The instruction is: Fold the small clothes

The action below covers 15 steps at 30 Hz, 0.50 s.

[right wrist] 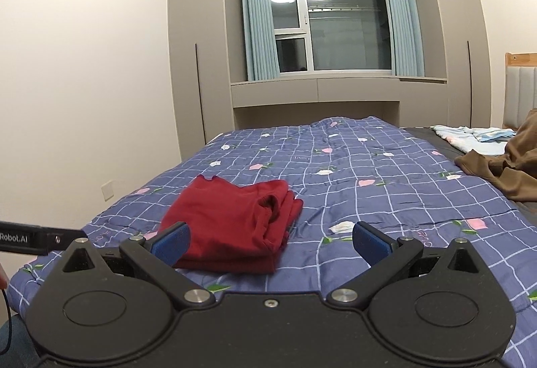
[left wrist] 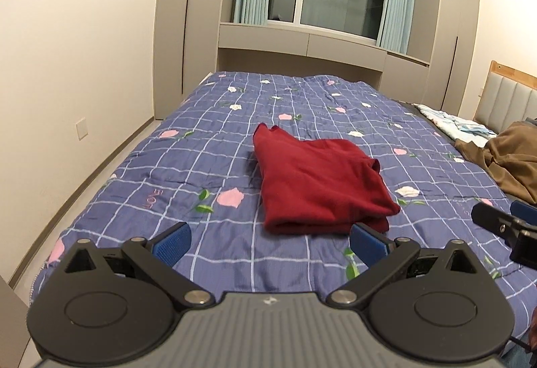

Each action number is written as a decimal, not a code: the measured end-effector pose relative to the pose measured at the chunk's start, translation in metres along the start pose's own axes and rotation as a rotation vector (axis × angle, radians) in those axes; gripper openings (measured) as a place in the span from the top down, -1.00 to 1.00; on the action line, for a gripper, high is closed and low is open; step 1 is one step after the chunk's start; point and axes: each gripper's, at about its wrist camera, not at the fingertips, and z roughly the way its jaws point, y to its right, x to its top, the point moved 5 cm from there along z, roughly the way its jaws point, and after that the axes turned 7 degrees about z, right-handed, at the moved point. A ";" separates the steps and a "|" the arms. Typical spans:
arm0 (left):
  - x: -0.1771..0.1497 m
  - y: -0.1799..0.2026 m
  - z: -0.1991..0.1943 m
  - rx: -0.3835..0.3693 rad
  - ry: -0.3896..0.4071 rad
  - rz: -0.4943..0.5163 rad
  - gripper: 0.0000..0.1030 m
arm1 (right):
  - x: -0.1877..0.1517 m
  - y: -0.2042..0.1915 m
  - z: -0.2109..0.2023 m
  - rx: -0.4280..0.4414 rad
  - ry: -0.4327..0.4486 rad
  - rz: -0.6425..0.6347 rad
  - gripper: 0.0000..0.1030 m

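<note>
a: where is your red garment (left wrist: 319,181)?
b: folded on the bed (left wrist: 188,173), just beyond your left gripper (left wrist: 270,244).
a: and your fingers?
b: spread and empty on both; right gripper (right wrist: 272,245) too.

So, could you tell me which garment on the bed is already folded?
The red garment; the brown one and the pale blue one lie crumpled.

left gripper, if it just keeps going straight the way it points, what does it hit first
Most likely the folded red garment, lying on the blue floral quilt just ahead between the open fingers of the left gripper. Nothing else shows between them, though depth is hard to judge.
</note>
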 end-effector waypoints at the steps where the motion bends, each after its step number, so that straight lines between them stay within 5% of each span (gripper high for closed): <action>1: -0.002 0.000 0.000 0.000 -0.004 -0.001 -0.99 | -0.001 0.000 0.000 -0.001 0.000 -0.002 -0.99; 15: -0.008 -0.005 -0.001 0.001 -0.019 -0.016 -0.99 | -0.005 -0.007 0.000 0.013 -0.009 -0.036 -0.99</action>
